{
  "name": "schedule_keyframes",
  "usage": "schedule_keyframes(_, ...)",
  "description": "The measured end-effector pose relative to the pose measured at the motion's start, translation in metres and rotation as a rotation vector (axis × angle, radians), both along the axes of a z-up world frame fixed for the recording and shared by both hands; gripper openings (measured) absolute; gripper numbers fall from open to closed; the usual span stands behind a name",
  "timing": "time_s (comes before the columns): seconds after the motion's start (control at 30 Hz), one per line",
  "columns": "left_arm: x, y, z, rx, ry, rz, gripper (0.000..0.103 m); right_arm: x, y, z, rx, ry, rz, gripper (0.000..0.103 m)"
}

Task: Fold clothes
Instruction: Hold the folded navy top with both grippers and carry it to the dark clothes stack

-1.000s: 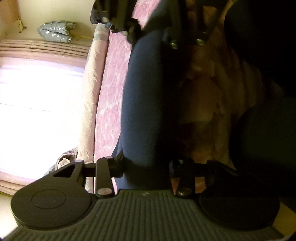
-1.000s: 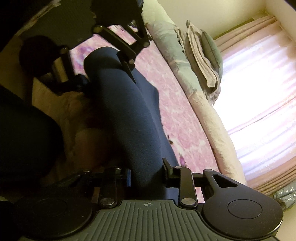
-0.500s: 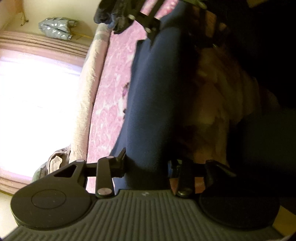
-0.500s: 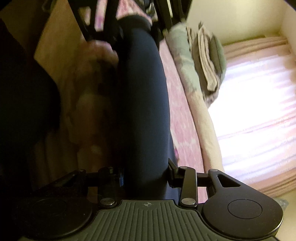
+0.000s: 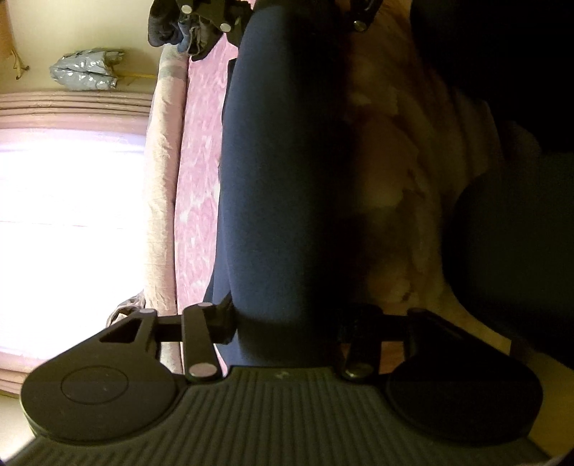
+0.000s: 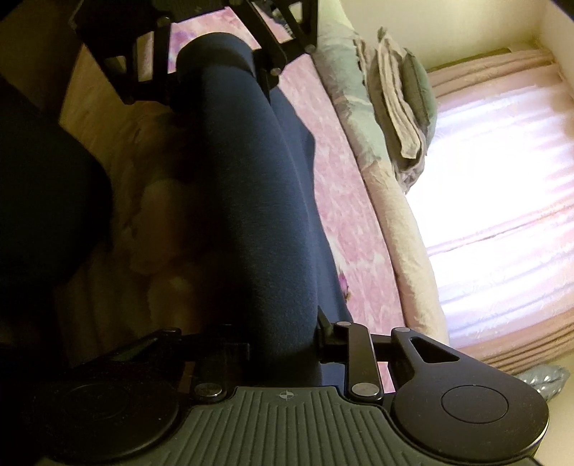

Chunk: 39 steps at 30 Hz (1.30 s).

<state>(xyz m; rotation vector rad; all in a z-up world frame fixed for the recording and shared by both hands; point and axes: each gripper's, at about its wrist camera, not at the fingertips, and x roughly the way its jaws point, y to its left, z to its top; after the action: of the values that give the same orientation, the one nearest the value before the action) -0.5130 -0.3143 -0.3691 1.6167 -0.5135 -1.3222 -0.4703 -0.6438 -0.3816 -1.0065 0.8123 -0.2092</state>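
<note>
A dark navy garment [image 5: 283, 172] is stretched taut between my two grippers, above a pink patterned bed [image 5: 197, 150]. My left gripper [image 5: 285, 324] is shut on one end of the cloth, which fills the gap between its jaws. My right gripper [image 6: 283, 344] is shut on the other end of the same navy garment [image 6: 258, 200]. Each gripper shows at the top of the other's view: the right one in the left wrist view [image 5: 287, 14], the left one in the right wrist view [image 6: 211, 61]. More navy cloth hangs toward the bed.
A bright curtained window [image 6: 495, 186] lies beyond the bed. Folded grey and beige cloths [image 6: 394, 104] are stacked on the bed's edge. A silvery bag [image 5: 86, 70] rests by the wall. A dark shape [image 5: 509, 251] and wooden surface [image 6: 89, 100] are close by.
Both grippers have tilted back and forth with the navy garment still held between them. The cloth stays stretched, and its far end now sits at the top of each view.
</note>
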Motion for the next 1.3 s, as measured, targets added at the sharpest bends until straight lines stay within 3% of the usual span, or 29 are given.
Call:
schedule_keyframes(0.17, 0.0, 0.006, 0.014, -0.001, 0.013, 0.004, 0.032, -0.005, 0.003, 0.009, 0.006, -0.021, -0.008, 0.026)
schedule_keyframes(0.53, -0.002, 0.028, 0.044, -0.077, -0.014, -0.077, 0.032, -0.025, 0.015, 0.028, -0.059, -0.025, -0.012, 0.025)
schedule_keyframes(1.03, -0.024, 0.018, 0.088, -0.213, -0.041, -0.205, 0.032, -0.062, 0.009, 0.081, -0.134, -0.121, -0.152, 0.025)
schedule_keyframes(1.3, -0.048, -0.011, 0.097, -0.213, -0.022, -0.24, 0.032, -0.083, -0.003, 0.086, -0.141, -0.123, -0.191, 0.025)
